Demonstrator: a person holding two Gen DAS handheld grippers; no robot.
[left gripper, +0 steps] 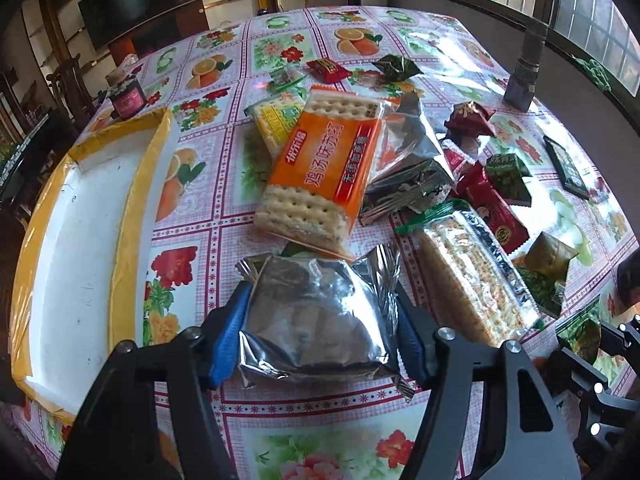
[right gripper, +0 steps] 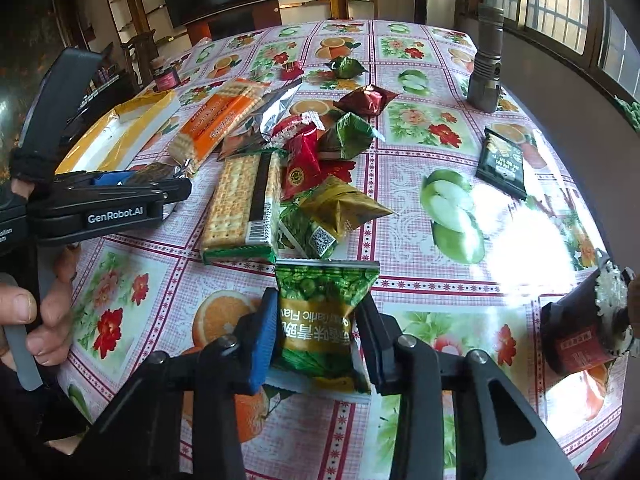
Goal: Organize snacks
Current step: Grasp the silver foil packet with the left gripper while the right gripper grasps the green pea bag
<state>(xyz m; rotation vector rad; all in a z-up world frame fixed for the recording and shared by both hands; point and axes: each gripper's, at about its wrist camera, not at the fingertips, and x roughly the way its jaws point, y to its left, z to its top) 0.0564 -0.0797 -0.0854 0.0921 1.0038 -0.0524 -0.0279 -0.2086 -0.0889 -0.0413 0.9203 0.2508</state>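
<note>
My left gripper (left gripper: 320, 300) is shut on a silver foil packet (left gripper: 312, 340), its blue pads pressing both sides just above the flowered tablecloth (left gripper: 208, 208). The right wrist view shows this gripper (right gripper: 160, 188) from the side at the left. My right gripper (right gripper: 318, 304) is shut on a green pea snack packet (right gripper: 326, 280), pinched at its middle. Beyond both lies a pile of snacks: an orange cracker pack (left gripper: 320, 168), a rice cracker pack (left gripper: 472, 276) and several small red and green packets (right gripper: 304, 160).
A shallow white box with yellow taped edges (left gripper: 80, 220) lies at the left. A small jar (left gripper: 126, 98) stands behind it. A metal cylinder (right gripper: 486, 76) stands at the far right, a black packet (right gripper: 502, 160) near it. A dark red container (right gripper: 580, 336) sits at the right edge.
</note>
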